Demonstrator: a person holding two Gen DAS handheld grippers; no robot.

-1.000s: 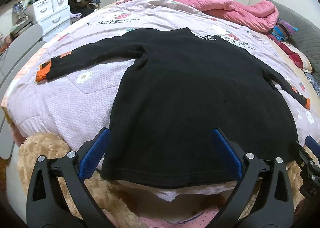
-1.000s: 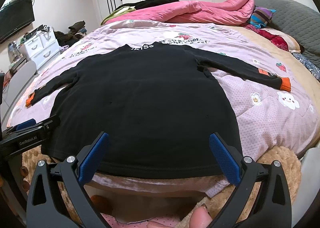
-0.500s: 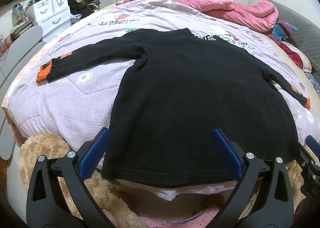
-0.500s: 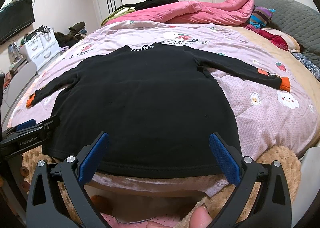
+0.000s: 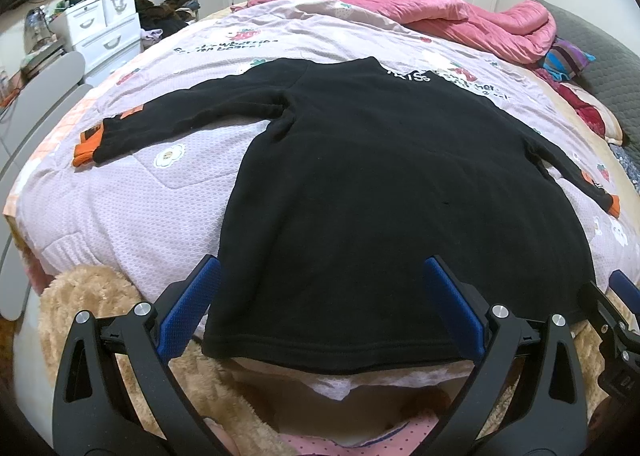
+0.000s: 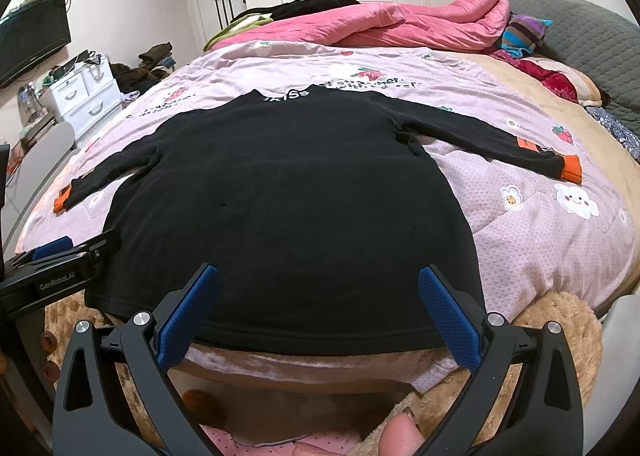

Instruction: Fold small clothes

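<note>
The left claw [image 5: 320,296] and the right claw [image 6: 318,298] are both held wide open and empty at the near hem of the black top [image 6: 288,192], which is spread flat on the bed [image 6: 540,224], sleeves stretched left and right.

Black top [image 5: 380,192] with orange cuffs [image 6: 573,169] on a lilac cartoon-printed quilt [image 6: 540,240].

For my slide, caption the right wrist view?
Open right gripper poised at hem of black long-sleeved top spread flat on lilac quilt.
</note>
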